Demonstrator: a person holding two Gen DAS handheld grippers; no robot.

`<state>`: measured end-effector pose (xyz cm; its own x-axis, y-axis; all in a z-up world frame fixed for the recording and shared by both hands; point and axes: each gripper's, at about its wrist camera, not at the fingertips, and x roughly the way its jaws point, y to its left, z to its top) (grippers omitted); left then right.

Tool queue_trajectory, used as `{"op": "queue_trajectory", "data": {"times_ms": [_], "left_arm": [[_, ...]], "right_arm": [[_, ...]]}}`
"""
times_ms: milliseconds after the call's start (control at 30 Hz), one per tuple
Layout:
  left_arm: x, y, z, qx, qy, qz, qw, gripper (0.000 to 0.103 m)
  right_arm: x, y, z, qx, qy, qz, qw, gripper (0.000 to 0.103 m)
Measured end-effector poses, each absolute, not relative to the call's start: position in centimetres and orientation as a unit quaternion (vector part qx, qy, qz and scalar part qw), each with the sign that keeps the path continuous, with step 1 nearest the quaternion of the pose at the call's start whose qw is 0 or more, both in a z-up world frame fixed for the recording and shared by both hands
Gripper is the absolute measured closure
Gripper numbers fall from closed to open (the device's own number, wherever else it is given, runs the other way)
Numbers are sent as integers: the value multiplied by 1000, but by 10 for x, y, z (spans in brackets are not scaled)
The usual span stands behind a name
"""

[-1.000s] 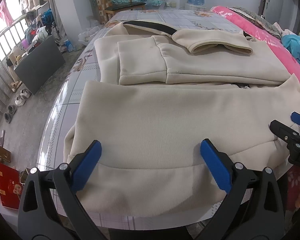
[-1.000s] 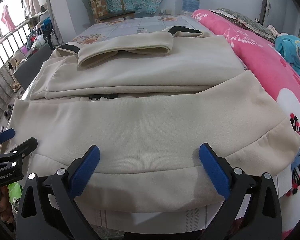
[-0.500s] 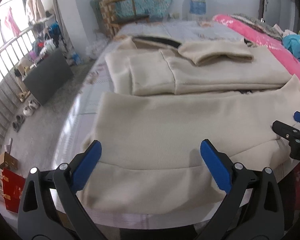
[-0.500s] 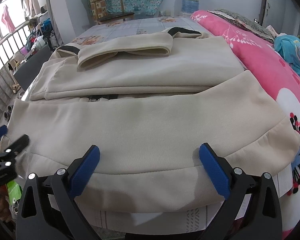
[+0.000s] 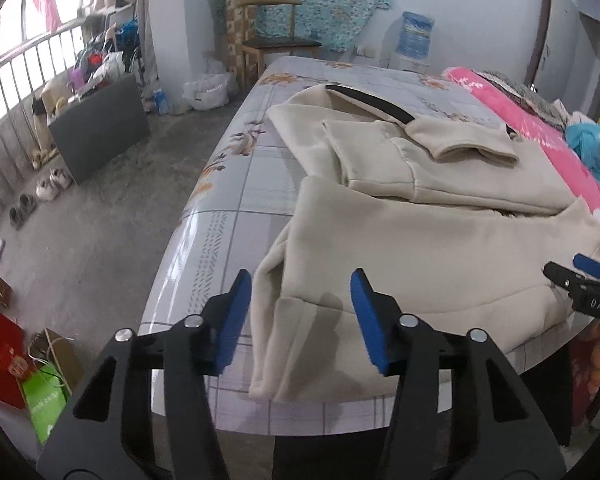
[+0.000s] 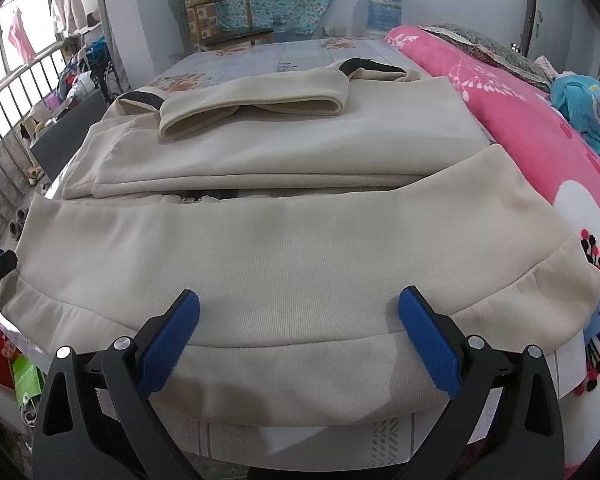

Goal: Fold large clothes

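**Left gripper now at the garment's corner, both grippers apart and holding nothing**

The near edge of the table (image 6: pixel 380 430) is hidden under your gripper arms in both views. In the right wrist view, the dark thing in the slit (image 6: pixel 204 196) between the folded part and the lower part of the cream garment (image 6: pixel 300 248) is too small to make out. Your right gripper (image 5: pixel 580 276) is cut off at the right edge of the left wrist view, so from there its opening cannot be judged.

Compared with half a second ago, your left gripper (image 5: pixel 300 316) has moved to the left: its blue pads (image 5: pixel 236 320) now frame the lower left corner of the garment, with the hem between them, and they stand narrower than before but open, not touching the cloth. The floor and table edge fill the left half of that frame now. Your right gripper (image 6: pixel 300 340) has not moved; its pads stay wide over the hem band in the lower middle, gripping nothing.

The garment lies on the checked table cover, sleeves (image 6: pixel 252 110) folded across the upper part. A pink blanket (image 6: pixel 520 120) lies along the right side, just beside the garment. A wooden chair (image 5: pixel 276 48) and a water bottle (image 5: pixel 416 36) stand at the upper middle, a dark board (image 5: pixel 100 128) and shoes (image 5: pixel 52 180) at the left.
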<state>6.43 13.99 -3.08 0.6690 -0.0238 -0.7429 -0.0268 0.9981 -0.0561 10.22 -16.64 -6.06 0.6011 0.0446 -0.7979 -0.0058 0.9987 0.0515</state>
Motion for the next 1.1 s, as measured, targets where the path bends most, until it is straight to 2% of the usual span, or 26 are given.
{"op": "queue_trajectory", "data": {"times_ms": [200,733,967,1100], "left_arm": [[79,147,-36,-72,406,-44,910,70],[91,157,-50,-106,444,-40,889,71],[81,154,-35,-134,393,-127,901,70],[93,151,-42,-129,402,-114,899,70]], "right_arm": [[103,-166,-60,21,450,14,893,6],[105,-166,-61,18,452,15,892,6],[105,-166,-61,17,452,15,892,6],[106,-166,-61,16,452,13,892,6]]}}
